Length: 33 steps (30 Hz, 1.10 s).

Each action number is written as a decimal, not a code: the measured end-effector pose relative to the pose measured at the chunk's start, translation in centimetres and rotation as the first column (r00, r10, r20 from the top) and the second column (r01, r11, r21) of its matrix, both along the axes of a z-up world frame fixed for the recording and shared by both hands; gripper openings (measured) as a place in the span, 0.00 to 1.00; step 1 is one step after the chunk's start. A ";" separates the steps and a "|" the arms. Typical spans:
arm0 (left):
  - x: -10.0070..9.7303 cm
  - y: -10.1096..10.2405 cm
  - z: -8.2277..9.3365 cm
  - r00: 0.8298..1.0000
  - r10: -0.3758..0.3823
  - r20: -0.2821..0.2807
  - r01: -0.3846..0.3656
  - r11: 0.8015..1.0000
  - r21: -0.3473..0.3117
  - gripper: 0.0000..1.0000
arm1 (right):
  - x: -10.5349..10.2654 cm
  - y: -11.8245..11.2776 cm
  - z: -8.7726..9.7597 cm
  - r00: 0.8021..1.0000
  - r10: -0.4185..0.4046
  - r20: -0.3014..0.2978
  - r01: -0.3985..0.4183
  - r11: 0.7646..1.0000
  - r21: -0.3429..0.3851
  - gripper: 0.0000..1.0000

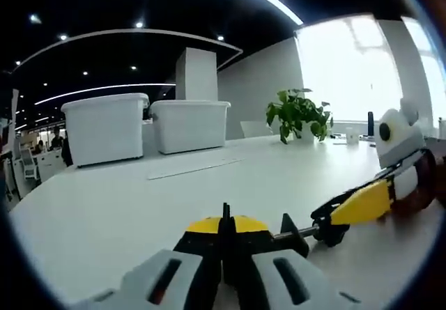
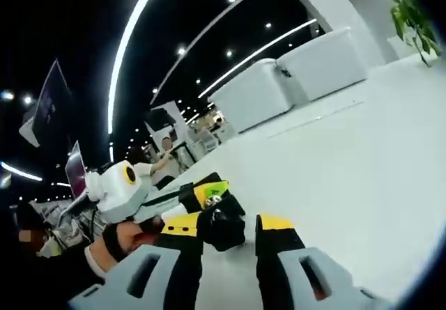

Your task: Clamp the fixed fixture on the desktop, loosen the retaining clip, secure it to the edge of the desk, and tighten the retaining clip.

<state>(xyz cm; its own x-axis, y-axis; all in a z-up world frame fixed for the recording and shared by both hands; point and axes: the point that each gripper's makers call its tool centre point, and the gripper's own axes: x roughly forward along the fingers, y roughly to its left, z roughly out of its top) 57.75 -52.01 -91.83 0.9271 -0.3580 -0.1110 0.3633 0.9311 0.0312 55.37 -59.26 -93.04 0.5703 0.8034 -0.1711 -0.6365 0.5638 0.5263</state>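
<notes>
Looking at progress so far — the left gripper (image 1: pixel 224 272) is pinched tight on the clamp fixture (image 1: pixel 226 230) at the near edge of the tabletop (image 1: pixel 209 191). The right gripper (image 2: pixel 230 254) has its jaws closed around the black retaining knob (image 2: pixel 221 228). Can't tell if the fixture is seated on the edge yet — loosening or tightening probably still to go.

The table (image 1: pixel 209 191) is showing plain white. The clamp (image 1: pixel 233 237) is showing yellow and black with a grey screw. The left gripper (image 1: pixel 226 282) is showing grey fingers. Two storage bins (image 1: pixel 104 125) are showing white, the plant (image 1: pixel 296 115) green.
</notes>
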 end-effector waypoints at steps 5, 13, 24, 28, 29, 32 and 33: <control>0.1 0.0 0.0 1.000 0.006 -0.003 -0.006 1.000 -0.002 0.04 | 0.0 0.1 0.2 0.999 0.044 0.011 -0.044 0.999 -0.022 0.20; 0.3 -0.1 -0.3 1.000 0.013 -0.022 -0.014 0.999 -0.035 0.04 | -1.6 1.0 1.5 0.761 0.284 0.583 0.054 0.868 -0.493 0.18; 0.5 -0.1 -0.3 1.000 0.017 -0.024 -0.018 0.999 -0.039 0.04 | -3.5 1.7 1.0 0.388 0.536 0.750 0.326 0.681 -0.655 0.18; 0.5 0.0 -0.4 1.000 0.019 -0.025 -0.020 0.999 -0.045 0.04 | -3.6 1.8 1.2 0.315 0.585 0.748 0.394 0.636 -0.663 0.18; 0.6 0.0 -0.4 1.000 0.017 -0.026 -0.019 0.999 -0.046 0.04 | -3.6 1.8 1.1 0.323 0.587 0.742 0.402 0.625 -0.670 0.18; 0.5 -0.1 -0.4 1.000 0.015 -0.026 -0.016 0.999 -0.050 0.04 | -3.1 1.4 1.3 0.393 0.543 0.742 0.363 0.650 -0.668 0.18; 0.5 -0.2 -0.4 1.000 0.010 -0.027 -0.012 0.999 -0.051 0.04 | -3.3 1.3 1.5 0.449 0.516 0.730 0.315 0.673 -0.669 0.18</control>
